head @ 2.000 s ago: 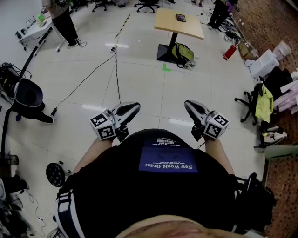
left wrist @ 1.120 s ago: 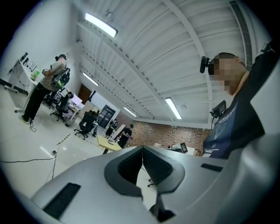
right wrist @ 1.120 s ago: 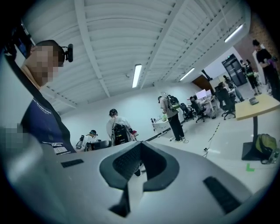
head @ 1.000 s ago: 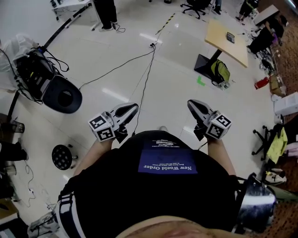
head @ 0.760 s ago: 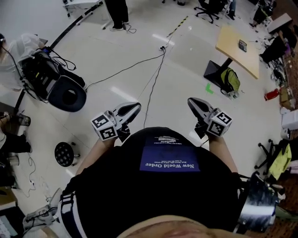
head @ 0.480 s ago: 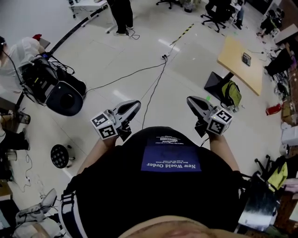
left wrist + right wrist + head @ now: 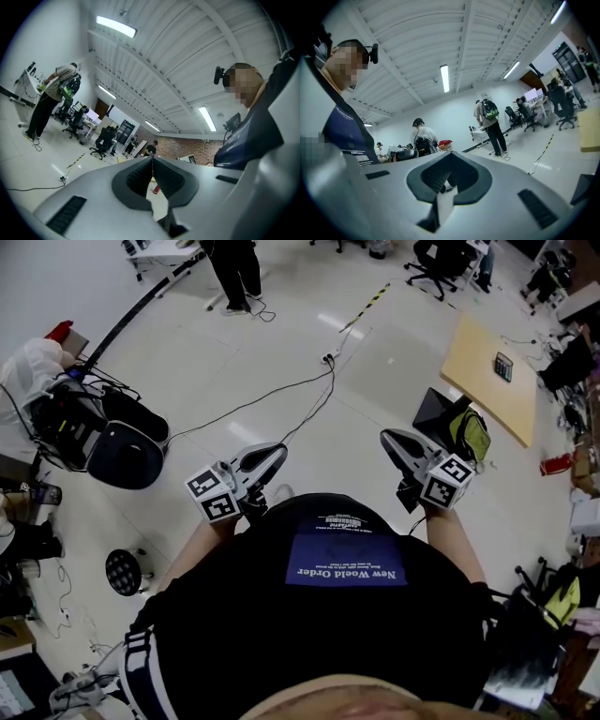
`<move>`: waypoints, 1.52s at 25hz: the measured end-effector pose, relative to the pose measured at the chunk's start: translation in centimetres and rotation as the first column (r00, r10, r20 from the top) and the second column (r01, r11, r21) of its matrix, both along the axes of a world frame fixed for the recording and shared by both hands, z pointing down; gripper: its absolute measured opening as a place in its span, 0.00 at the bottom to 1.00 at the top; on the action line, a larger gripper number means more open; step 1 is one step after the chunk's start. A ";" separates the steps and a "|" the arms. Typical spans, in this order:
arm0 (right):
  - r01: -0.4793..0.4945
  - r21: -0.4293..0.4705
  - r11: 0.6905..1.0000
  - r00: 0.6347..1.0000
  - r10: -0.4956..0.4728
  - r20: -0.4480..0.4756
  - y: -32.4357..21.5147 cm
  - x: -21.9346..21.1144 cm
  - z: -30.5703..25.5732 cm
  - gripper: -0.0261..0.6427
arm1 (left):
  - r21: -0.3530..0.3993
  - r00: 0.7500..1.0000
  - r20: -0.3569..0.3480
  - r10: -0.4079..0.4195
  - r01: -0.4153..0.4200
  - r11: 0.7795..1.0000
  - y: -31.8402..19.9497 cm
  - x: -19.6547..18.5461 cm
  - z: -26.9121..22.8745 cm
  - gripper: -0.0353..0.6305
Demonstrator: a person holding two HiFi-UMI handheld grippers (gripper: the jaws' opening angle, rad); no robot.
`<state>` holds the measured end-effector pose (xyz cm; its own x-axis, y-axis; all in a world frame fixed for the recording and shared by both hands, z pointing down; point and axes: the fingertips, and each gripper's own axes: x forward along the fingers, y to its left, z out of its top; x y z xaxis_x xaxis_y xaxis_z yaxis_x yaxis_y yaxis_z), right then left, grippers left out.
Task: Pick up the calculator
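The calculator, small and dark, lies on a light wooden table far off at the upper right of the head view. I hold both grippers close to my body, well short of the table. The left gripper is shut and empty, and its pads meet at the tip in the left gripper view. My right gripper is also shut with nothing in it, jaws touching at their tip. Neither gripper view shows the calculator.
A green-yellow backpack leans at the table's black base. A long cable runs across the white floor. A dark bag and gear sit at the left, a round stool base below. A person stands far off.
The view has swung and advanced: the table and backpack have slid lower and nearer at the right. Both grippers keep their pose in front of my body, still shut.
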<state>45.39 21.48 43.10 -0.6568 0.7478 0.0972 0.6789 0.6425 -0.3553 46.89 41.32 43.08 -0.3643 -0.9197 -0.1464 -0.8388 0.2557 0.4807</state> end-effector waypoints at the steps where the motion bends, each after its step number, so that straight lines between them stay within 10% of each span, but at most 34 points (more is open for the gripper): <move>1: -0.003 0.008 1.000 1.000 0.003 0.000 0.3 -1.2 0.2 0.02 | 0.001 1.000 -0.002 0.010 -0.010 1.000 0.2 -1.3 0.4 0.06; 18: -0.258 0.062 0.964 0.965 0.255 0.059 5.3 -29.3 0.0 0.02 | -0.039 0.973 0.075 0.218 -0.216 0.976 5.5 -34.8 -0.4 0.06; 38: -0.115 0.033 0.993 0.988 0.111 0.106 -14.4 -56.6 -0.5 0.02 | -0.090 0.986 0.085 0.142 -0.134 0.987 -15.3 -59.1 -2.6 0.06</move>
<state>-11.26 7.11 42.59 -0.7448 0.6653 0.0514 0.6332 0.7290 -0.2601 -12.26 25.99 40.48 -0.2215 -0.9707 -0.0934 -0.9082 0.1705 0.3823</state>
